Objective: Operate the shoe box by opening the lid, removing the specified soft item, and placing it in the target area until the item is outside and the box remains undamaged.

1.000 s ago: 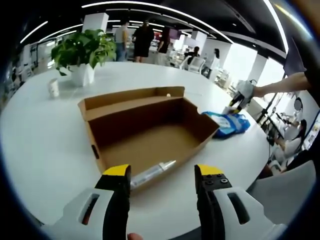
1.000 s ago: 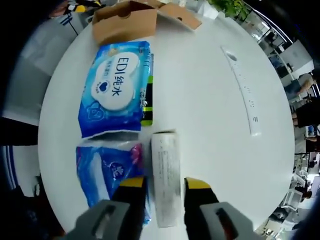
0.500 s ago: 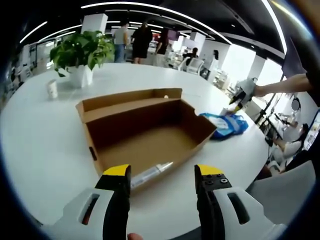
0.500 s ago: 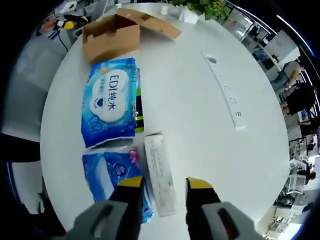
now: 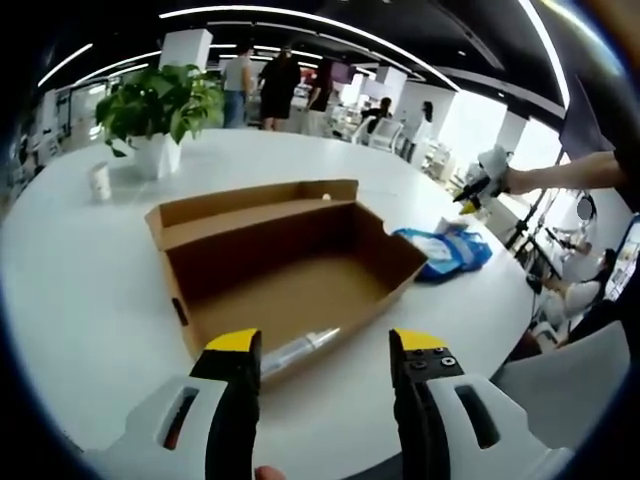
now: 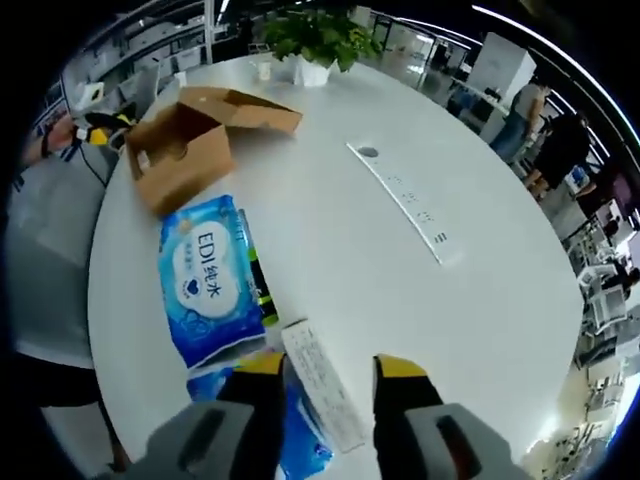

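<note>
While the left gripper (image 5: pixel 325 350) is hovering with its jaws spread and empty at the near edge of the shoe box (image 5: pixel 285 265), the left gripper view is showing the box lying open, its lid (image 5: pixel 250 200) folded back on the far side. A slim tube (image 5: pixel 300 348) is lying inside against the near wall, just beyond the jaw tips. To the right of the box, blue soft packs (image 5: pixel 445 250) are already resting on the table (image 5: pixel 80 260), so the removal looks done or nearly so. The right gripper (image 5: pixel 478 185) is hanging above those packs at the far right, held by a person's arm. A potted plant (image 5: pixel 160 110) and a small cup (image 5: pixel 100 180) are standing at the far left, with people standing in an office behind.

Turning to the right gripper view, the right gripper (image 6: pixel 328 378) is also standing spread and holding nothing, above a white carton (image 6: pixel 320 395) that is lying between its tips. A large blue wipes pack (image 6: pixel 205 290) is lying just beyond, with a second blue pack (image 6: pixel 300 440) near the left jaw. The box (image 6: pixel 185 145) is sitting farther off, apart from them. A good finish, I judge, means lifting straight away so nothing is dragged, and leaving the cardboard walls uncrushed. A long white strip (image 6: pixel 405 200) is running across the round white table (image 6: pixel 350 250), with desks and people around it.
</note>
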